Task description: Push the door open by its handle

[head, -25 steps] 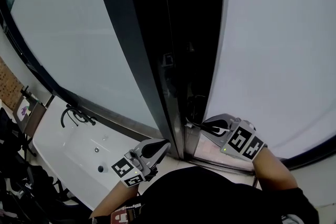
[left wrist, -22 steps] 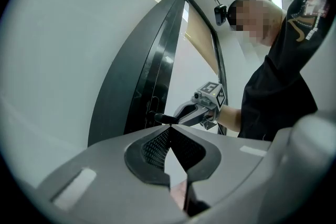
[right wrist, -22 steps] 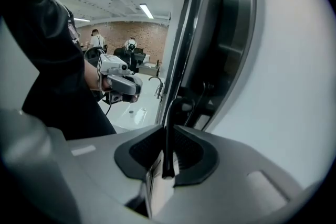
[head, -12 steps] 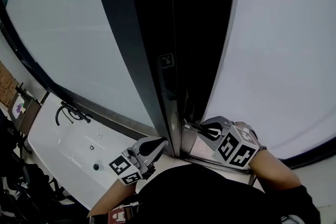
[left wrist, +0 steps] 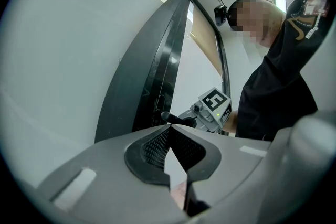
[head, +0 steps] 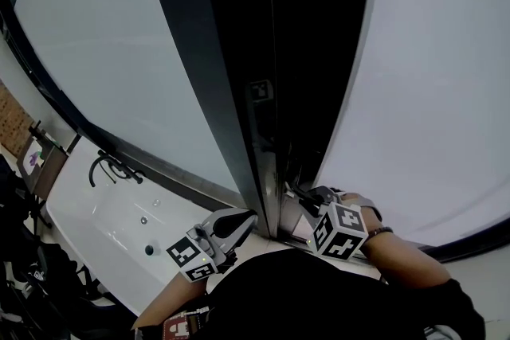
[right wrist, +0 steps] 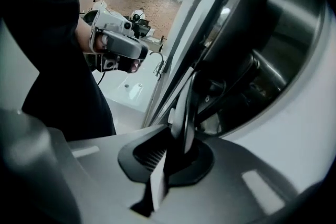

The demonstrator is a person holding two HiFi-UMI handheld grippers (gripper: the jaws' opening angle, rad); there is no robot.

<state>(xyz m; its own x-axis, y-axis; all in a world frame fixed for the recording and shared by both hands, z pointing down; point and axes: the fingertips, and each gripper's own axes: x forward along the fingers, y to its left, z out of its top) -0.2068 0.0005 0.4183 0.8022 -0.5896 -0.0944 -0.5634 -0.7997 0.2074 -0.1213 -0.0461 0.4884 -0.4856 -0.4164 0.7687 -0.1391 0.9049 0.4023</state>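
Frosted glass on both sides, with a dark frame post (head: 199,76) running up between and a white washbasin (head: 119,219) low at left. Holds the door handle (right wrist: 185,107) in the right claw (right wrist: 181,136), jaws closed flat onto its thin blade, right at the edge of the frosted door leaf (head: 422,91). Holds the left claw (left wrist: 168,127) closed tip to tip on nothing, just beside the post and off the door.

Probably at the start of the push proper. To do it well: keep the pinch firm against slip or twist on so thin a blade. Press square into the leaf, away from the body, following the hinge arc rather than dragging sideways. Drive from the forearm, not the wrist alone.

Mind the narrow dark gap between post and leaf edge, with little room there for the right claw's marker cube. Cannot judge the room behind the leaf from here, so go steadily. Avoid swinging the left claw toward the basin's black tap (head: 107,170), near on that side.
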